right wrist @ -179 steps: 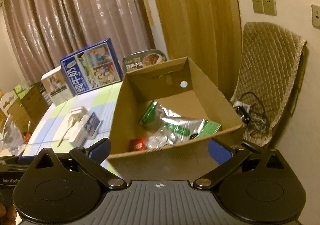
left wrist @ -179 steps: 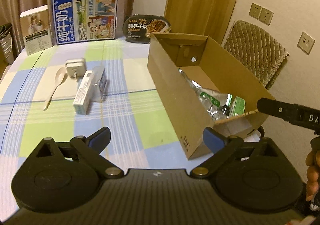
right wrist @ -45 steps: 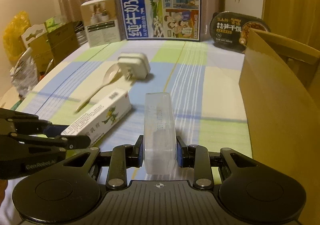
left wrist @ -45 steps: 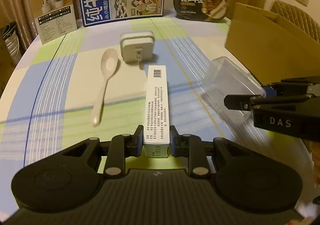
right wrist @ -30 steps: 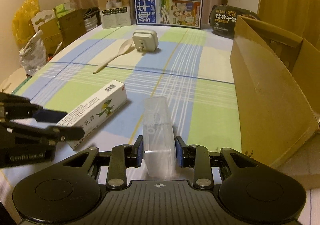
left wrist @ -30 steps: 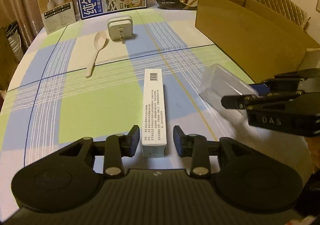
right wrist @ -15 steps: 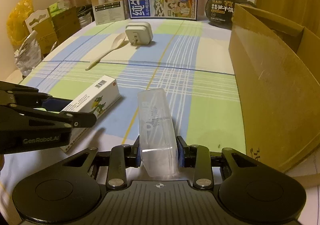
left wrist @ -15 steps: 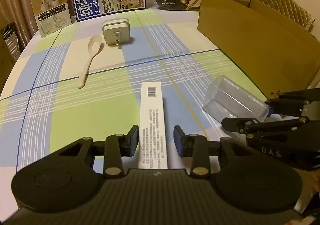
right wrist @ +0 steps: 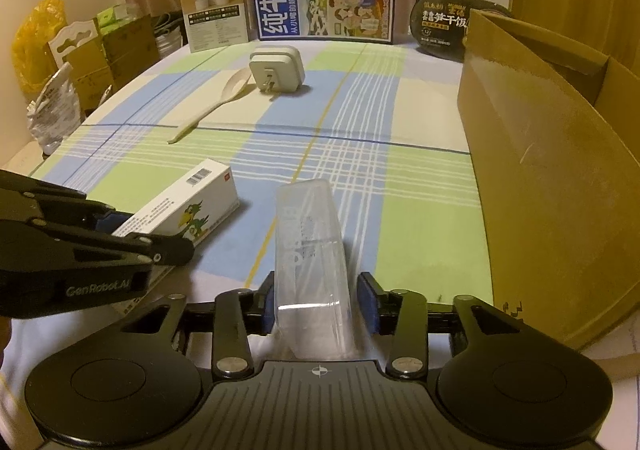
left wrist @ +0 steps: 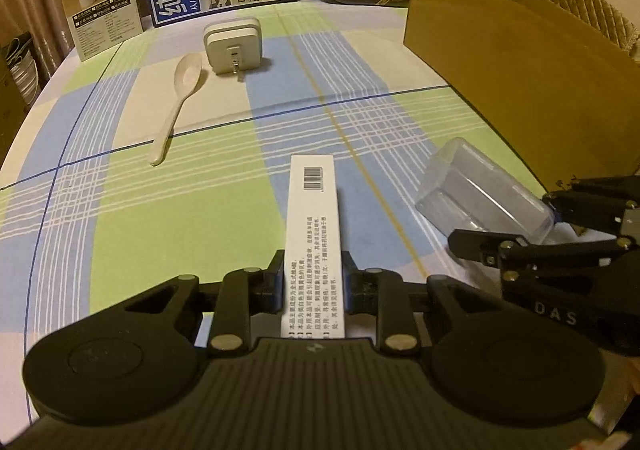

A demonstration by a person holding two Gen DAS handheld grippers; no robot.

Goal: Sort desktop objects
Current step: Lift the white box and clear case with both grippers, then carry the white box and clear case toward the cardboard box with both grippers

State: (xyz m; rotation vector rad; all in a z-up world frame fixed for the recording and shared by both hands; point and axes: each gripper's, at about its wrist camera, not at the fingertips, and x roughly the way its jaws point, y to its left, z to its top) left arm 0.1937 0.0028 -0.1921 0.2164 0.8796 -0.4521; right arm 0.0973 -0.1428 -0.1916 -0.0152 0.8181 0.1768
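Mid-task. Left gripper [left wrist: 312, 286] is clamped on the white carton [left wrist: 313, 234], which is raised off the checked tablecloth [left wrist: 120, 210]; right gripper [right wrist: 319, 304] is clamped on the clear plastic case [right wrist: 310, 250], tilted up, just beside the cardboard box [right wrist: 540, 178]. Neither item is in the box yet. The spoon [left wrist: 176, 106] and the white charger [left wrist: 233, 44] lie untouched on the table, so at least four items remain.

Dim warm indoor light, soft shadows, strong fisheye bending at edges, slight blur.
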